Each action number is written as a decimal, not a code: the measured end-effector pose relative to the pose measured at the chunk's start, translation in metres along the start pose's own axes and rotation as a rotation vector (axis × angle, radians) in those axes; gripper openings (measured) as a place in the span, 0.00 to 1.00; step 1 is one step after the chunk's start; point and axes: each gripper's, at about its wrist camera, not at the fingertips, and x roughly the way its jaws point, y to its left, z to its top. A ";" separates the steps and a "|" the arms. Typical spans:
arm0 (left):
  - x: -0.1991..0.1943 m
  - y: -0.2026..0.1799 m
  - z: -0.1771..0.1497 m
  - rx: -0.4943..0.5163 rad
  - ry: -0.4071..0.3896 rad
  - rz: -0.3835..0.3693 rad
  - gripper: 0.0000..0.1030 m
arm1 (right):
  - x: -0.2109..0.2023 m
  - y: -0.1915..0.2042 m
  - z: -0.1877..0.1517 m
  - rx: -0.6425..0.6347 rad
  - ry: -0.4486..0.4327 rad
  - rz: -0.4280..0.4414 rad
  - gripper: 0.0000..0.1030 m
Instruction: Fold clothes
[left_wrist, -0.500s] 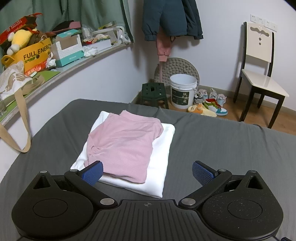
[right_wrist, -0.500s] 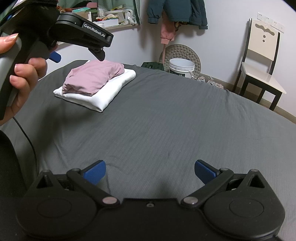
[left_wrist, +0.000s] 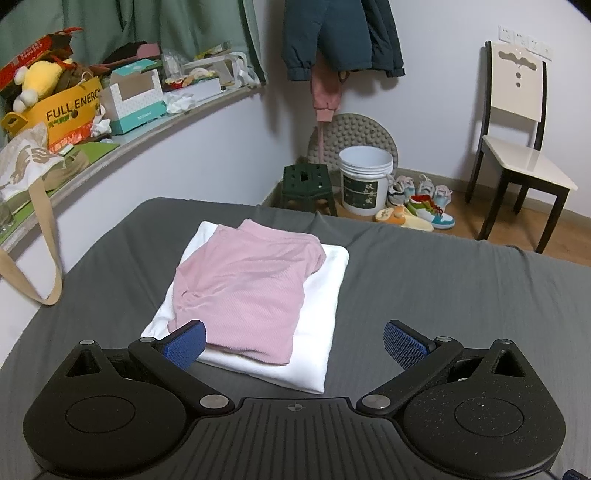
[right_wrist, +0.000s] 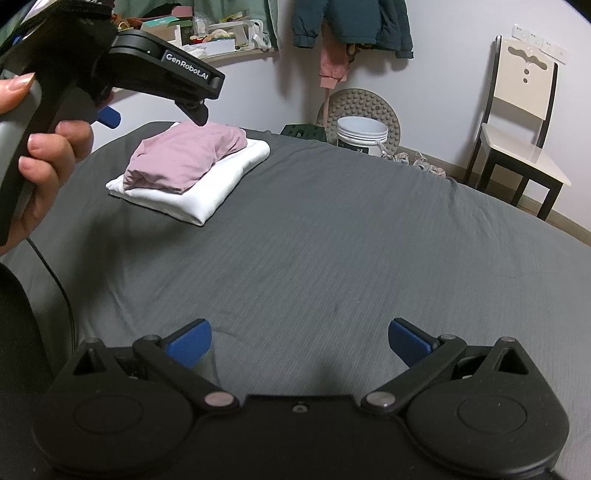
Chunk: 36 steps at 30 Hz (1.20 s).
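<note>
Neatly stacked, the folded pink garment (left_wrist: 243, 291) lay on top of the folded white garment (left_wrist: 317, 328), and both sat on the grey bed (left_wrist: 443, 295) toward its far left corner. My left tongs (left_wrist: 293, 341) hung just above the near edge of the pile, spread wide and gripping nothing, the left pad in front of the white cloth's corner. From the right wrist view I saw a hand (right_wrist: 40, 158) wrapped around that tool's handle. My right tongs (right_wrist: 299, 341) were likewise released, over bare sheet well apart from the stack. Beyond the bed stood a white bucket (left_wrist: 365, 181), some shoes (left_wrist: 421, 203) and a chair (left_wrist: 517, 136).
</note>
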 end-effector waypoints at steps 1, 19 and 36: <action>0.000 -0.001 0.000 0.001 0.000 0.000 1.00 | 0.000 -0.001 0.000 0.003 -0.001 0.001 1.00; 0.002 -0.007 -0.004 0.026 0.022 0.002 1.00 | -0.003 -0.007 0.004 0.030 -0.003 -0.016 1.00; 0.062 -0.120 -0.050 0.131 -0.097 -0.413 1.00 | 0.060 -0.138 0.006 0.279 -0.163 -0.335 1.00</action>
